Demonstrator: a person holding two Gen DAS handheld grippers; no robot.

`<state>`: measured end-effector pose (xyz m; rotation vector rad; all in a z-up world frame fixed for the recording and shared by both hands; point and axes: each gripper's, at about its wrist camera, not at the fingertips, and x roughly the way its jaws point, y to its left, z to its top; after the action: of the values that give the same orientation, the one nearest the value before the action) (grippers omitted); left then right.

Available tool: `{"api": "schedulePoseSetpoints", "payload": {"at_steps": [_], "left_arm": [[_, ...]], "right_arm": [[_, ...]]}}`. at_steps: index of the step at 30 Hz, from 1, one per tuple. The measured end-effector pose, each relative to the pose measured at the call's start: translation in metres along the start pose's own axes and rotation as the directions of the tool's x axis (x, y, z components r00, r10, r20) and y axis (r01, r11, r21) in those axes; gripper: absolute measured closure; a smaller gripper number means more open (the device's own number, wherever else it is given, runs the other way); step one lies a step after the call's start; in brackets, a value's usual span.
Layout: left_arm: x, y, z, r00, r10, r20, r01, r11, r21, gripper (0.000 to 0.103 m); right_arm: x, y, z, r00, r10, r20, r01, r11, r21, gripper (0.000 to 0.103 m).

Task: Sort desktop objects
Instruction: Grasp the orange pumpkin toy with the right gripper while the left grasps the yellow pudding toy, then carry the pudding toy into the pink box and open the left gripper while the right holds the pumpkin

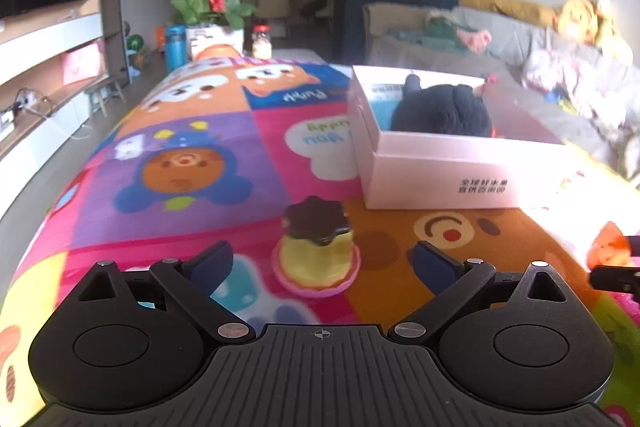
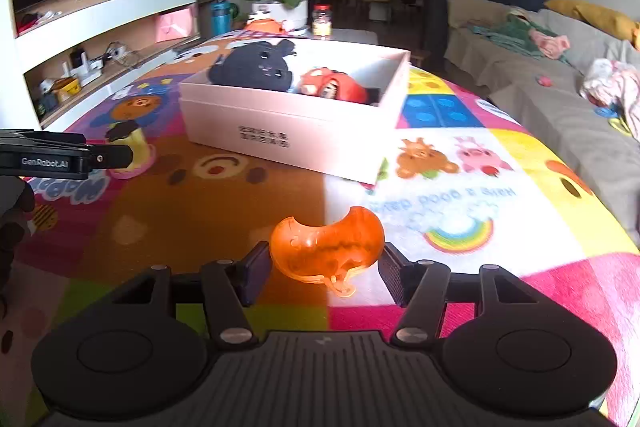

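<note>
The right gripper [image 2: 325, 273] stood spread around the orange translucent toy [image 2: 326, 247] on the near mat, the left gripper [image 1: 322, 261] likewise spread before the toy pudding [image 1: 317, 247]; each should be closed squarely before lifting toward the white box [image 2: 280, 123].

"GenRobot.AI" is printed in white on the side of the left gripper [image 2: 100, 158]. Two lines of small dark Chinese characters mark the front of the white box [image 1: 482, 185], too blurred to read. Upside-down lettering on the mat [image 2: 440, 198] reads "Have a good day".
</note>
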<state>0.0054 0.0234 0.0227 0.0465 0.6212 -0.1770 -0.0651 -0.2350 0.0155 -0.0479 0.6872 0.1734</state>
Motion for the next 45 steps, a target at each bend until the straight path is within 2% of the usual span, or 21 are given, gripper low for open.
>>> {"api": "schedulePoseSetpoints", "payload": {"at_steps": [1, 3, 5, 7, 9, 11, 14, 17, 19, 23, 25, 26, 29, 30, 34, 38, 42, 45], "left_arm": [[0.005, -0.003, 0.001, 1.000, 0.010, -0.008, -0.010, 1.000, 0.007, 0.007], [0.012, -0.008, 0.002, 0.999, 0.019, -0.028, -0.019, 1.000, 0.014, 0.019], [0.017, -0.009, 0.003, 0.999, 0.025, -0.042, -0.024, 1.000, 0.013, 0.022], [0.020, -0.008, 0.003, 0.998, 0.035, -0.050, -0.034, 0.999, 0.019, 0.031], [0.021, -0.009, 0.002, 0.998, 0.043, -0.055, -0.041, 0.999, 0.034, 0.042], [0.020, -0.012, 0.001, 0.998, 0.043, -0.050, -0.041, 0.998, 0.048, 0.043], [0.016, -0.020, 0.000, 0.999, 0.000, -0.054, 0.004, 0.998, 0.070, 0.043], [0.007, -0.037, -0.005, 0.996, -0.069, -0.056, 0.075, 0.990, 0.116, 0.043], [-0.001, -0.048, -0.010, 0.989, -0.136, -0.065, 0.144, 0.979, 0.141, 0.043], [-0.018, -0.070, -0.022, 0.962, -0.261, -0.079, 0.271, 0.941, 0.201, 0.043], [-0.023, -0.077, -0.027, 0.956, -0.280, -0.086, 0.293, 0.930, 0.222, 0.039], [-0.024, -0.078, -0.029, 0.956, -0.280, -0.092, 0.294, 0.929, 0.226, 0.034], [-0.022, -0.079, -0.034, 0.964, -0.246, -0.103, 0.264, 0.935, 0.237, 0.027], [-0.021, -0.078, -0.036, 0.967, -0.231, -0.104, 0.249, 0.939, 0.237, 0.020], [-0.019, -0.074, -0.034, 0.984, -0.153, -0.087, 0.170, 0.958, 0.230, 0.007], [-0.018, -0.065, -0.032, 0.994, -0.086, -0.072, 0.099, 0.973, 0.209, 0.006], [-0.013, -0.052, -0.029, 0.993, -0.075, -0.091, 0.087, 0.987, 0.136, 0.005], [-0.013, -0.051, -0.029, 0.993, -0.073, -0.093, 0.085, 0.988, 0.128, 0.004]], "right_arm": [[0.000, -0.002, -0.003, 1.000, -0.001, 0.002, 0.001, 1.000, 0.013, 0.036], [0.002, -0.002, -0.007, 1.000, 0.001, 0.015, -0.002, 0.999, 0.035, 0.024], [0.004, -0.003, -0.009, 1.000, 0.002, 0.029, -0.004, 0.999, 0.045, 0.021], [0.006, -0.009, -0.009, 1.000, 0.011, 0.019, -0.012, 0.998, 0.057, 0.020], [0.006, -0.015, -0.008, 1.000, 0.016, 0.027, -0.018, 0.996, 0.087, 0.014], [0.008, -0.017, -0.007, 0.999, 0.019, 0.026, -0.022, 0.993, 0.114, 0.010], [0.008, -0.017, -0.007, 1.000, 0.016, 0.025, -0.019, 0.992, 0.123, 0.007], [0.007, -0.015, -0.007, 0.999, 0.012, 0.034, -0.016, 0.993, 0.118, 0.004], [0.007, -0.016, -0.007, 0.999, 0.009, 0.033, -0.013, 0.993, 0.121, 0.004], [0.007, -0.016, -0.007, 0.999, 0.002, 0.033, -0.006, 0.992, 0.123, 0.003], [0.007, -0.016, -0.007, 0.999, 0.000, 0.034, -0.004, 0.992, 0.123, 0.003], [0.007, -0.016, -0.007, 0.999, -0.002, 0.035, -0.003, 0.992, 0.124, 0.002], [0.007, -0.016, -0.007, 0.999, -0.003, 0.035, -0.002, 0.992, 0.125, 0.001], [0.007, -0.016, -0.007, 0.999, -0.002, 0.036, -0.002, 0.992, 0.124, 0.000], [0.007, -0.016, -0.007, 0.999, -0.007, 0.039, 0.002, 0.992, 0.127, 0.000], [0.007, -0.016, -0.007, 0.999, -0.009, 0.038, 0.004, 0.992, 0.127, 0.000], [0.008, -0.015, -0.007, 0.999, -0.012, 0.034, 0.008, 0.992, 0.123, 0.000], [0.008, -0.014, -0.008, 0.999, -0.020, 0.034, 0.016, 0.992, 0.121, 0.000]]}}
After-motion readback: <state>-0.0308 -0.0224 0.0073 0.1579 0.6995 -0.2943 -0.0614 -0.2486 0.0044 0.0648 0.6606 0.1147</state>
